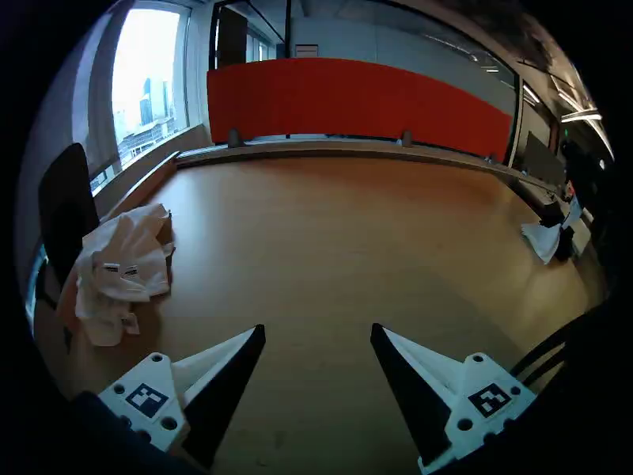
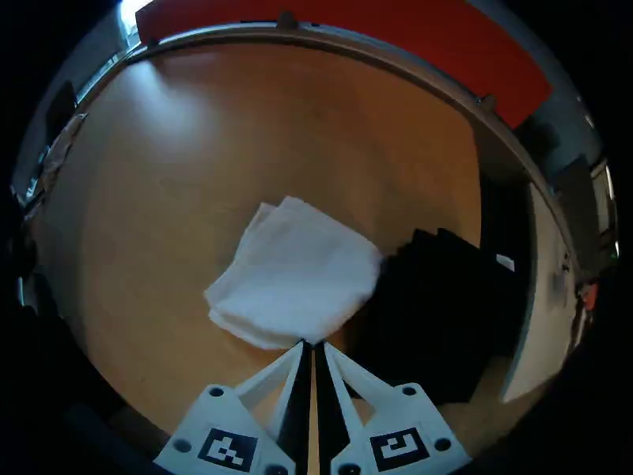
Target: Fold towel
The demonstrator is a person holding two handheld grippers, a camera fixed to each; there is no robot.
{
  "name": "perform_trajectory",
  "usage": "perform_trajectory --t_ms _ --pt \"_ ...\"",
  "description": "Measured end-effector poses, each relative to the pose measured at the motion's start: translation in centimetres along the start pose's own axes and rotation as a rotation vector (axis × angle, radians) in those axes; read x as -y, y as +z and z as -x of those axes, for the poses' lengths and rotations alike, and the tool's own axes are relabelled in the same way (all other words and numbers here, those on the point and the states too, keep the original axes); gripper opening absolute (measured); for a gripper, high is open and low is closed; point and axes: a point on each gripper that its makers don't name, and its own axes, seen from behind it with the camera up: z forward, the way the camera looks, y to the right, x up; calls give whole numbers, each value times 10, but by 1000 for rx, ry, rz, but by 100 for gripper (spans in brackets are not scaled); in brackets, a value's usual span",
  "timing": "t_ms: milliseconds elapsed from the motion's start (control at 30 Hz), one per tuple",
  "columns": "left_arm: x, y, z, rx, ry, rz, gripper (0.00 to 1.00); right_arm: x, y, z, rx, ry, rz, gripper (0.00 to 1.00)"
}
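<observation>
Claw L (image 1: pixel 316 336) released, low over table (image 1: pixel 332 229); claw R (image 2: pixel 310 346) tipped down, clenched on towel (image 2: pixel 293 273) edge.

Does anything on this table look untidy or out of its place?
Yes. A heap of crumpled white towels sits at the left edge of the table in the left gripper view, unfolded and bunched. The folded towel in the right gripper view lies neat.

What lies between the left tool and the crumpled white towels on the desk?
Bare wooden desk: in the left gripper view, nothing sits between the open left tool and the crumpled towels.
</observation>
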Motion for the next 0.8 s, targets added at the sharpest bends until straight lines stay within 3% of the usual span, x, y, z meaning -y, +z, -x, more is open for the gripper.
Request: perform_trajectory --t_ms 800 --pt "1 0 -1 4 4 -3 99 -16 14 29 65 65 65 7"
